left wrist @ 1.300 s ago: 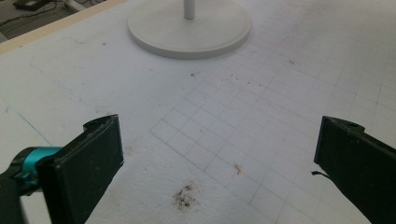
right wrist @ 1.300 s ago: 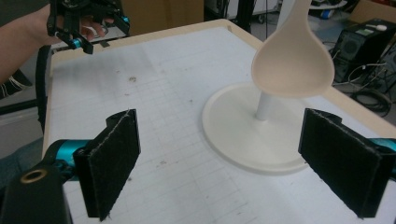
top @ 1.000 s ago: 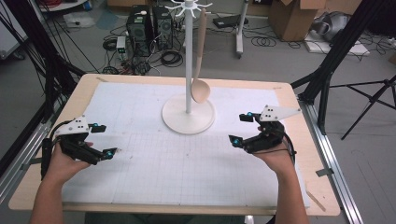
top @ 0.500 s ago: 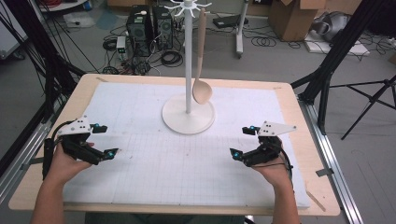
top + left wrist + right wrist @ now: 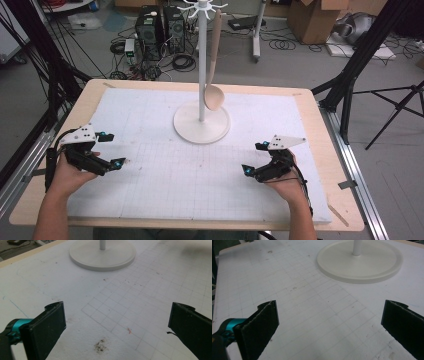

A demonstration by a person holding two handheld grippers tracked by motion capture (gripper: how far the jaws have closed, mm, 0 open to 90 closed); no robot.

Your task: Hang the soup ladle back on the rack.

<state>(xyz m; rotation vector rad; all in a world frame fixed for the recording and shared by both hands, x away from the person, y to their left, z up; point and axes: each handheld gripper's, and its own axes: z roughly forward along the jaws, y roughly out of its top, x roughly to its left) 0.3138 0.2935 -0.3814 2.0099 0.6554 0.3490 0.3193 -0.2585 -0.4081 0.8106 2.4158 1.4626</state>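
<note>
A white rack stands at the back middle of the mat, with a round base (image 5: 201, 122) and a thin pole. A wooden spoon (image 5: 214, 95) hangs bowl-down from one of its top hooks, beside the pole. My left gripper (image 5: 114, 149) rests low over the mat at the left, open, with nothing between its jaws (image 5: 117, 322). My right gripper (image 5: 252, 158) sits low at the right; its jaws have just been opening, and it is open with only bare mat between them (image 5: 329, 322). Both point toward the rack base (image 5: 102, 255) (image 5: 359, 261).
A white gridded mat (image 5: 150, 190) covers most of the wooden table (image 5: 345, 200). Black frame posts (image 5: 45, 65) flank the table on both sides. Computers, cables and boxes lie on the floor beyond the far edge.
My right hand has sunk toward the mat and come nearer the front edge, and its jaws have widened a little. The left hand has stayed put.
</note>
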